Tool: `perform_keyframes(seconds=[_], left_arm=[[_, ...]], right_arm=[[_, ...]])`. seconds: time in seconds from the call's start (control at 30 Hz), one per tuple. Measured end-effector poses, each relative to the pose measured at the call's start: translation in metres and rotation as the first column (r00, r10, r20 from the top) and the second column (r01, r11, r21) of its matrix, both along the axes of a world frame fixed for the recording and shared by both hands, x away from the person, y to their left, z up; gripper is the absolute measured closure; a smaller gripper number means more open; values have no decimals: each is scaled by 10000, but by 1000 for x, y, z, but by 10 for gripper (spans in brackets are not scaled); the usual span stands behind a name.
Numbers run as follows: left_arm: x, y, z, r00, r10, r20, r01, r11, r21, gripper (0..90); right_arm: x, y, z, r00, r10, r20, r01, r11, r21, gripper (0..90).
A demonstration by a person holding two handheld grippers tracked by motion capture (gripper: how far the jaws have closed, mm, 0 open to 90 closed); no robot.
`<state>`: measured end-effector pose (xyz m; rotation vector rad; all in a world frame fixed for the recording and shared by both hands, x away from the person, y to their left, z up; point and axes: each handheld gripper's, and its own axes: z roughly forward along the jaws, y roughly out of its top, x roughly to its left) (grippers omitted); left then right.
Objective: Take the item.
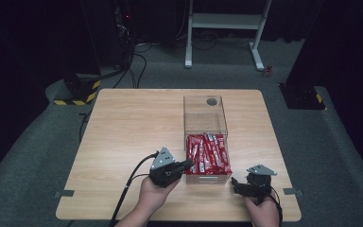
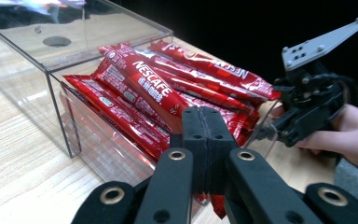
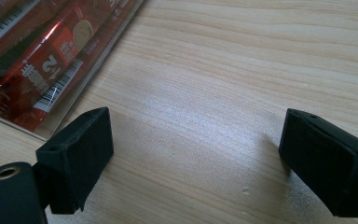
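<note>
Left gripper [image 2: 204, 135] jaws pressed tight at the drawer [image 1: 208, 178] front, by the coffee sticks [image 2: 168, 93]; can't tell if it's pinching anything. Right gripper [image 3: 196, 158] wide open, low over the surface [image 3: 242, 70]. Risk: w/ nothing bracing the clear box [image 1: 205, 113], a tug could drag it or spill sticks

The left claw [image 2: 207, 135], jaws pressed together, hides the near ends of the Nescafé coffee sticks [image 2: 154, 88]. In the right gripper view, the top-left corner cuts off the sticks' barcoded packets.
</note>
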<state>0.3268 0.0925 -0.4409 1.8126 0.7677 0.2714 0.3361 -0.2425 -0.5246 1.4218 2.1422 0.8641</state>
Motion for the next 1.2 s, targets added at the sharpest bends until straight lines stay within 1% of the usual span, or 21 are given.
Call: perform_keyframes(seconds=[0.03,0.13,0.4,0.8,0.87,0.93,1.2], left_arm=[[-2,4,2,10000,-30,28,31,9999,-169,898],[-5,8,3,9999,-52,131,55,9997,-224,898],[-7,17,6,9998,6,195,2,9990,-455,898],[-5,29,9,9994,177,301,-166,9992,-351,898],[-4,33,9,9992,228,331,-218,9994,-277,898],[-3,35,9,9990,290,337,-283,9994,-199,899],[1,42,8,9985,468,299,-465,9988,-128,898]], right_arm=[[0,0,0,10000,3,2,-3,10000,1,99],[0,0,0,10000,3,4,-3,10000,1,98],[0,0,0,10000,2,5,-2,10000,2,99],[-1,0,0,10000,-11,21,11,10000,24,107],[-1,0,0,10000,-9,21,9,10000,24,107],[-1,0,0,10000,-9,22,9,10000,22,107],[-1,0,0,10000,-5,24,5,10000,23,108]])
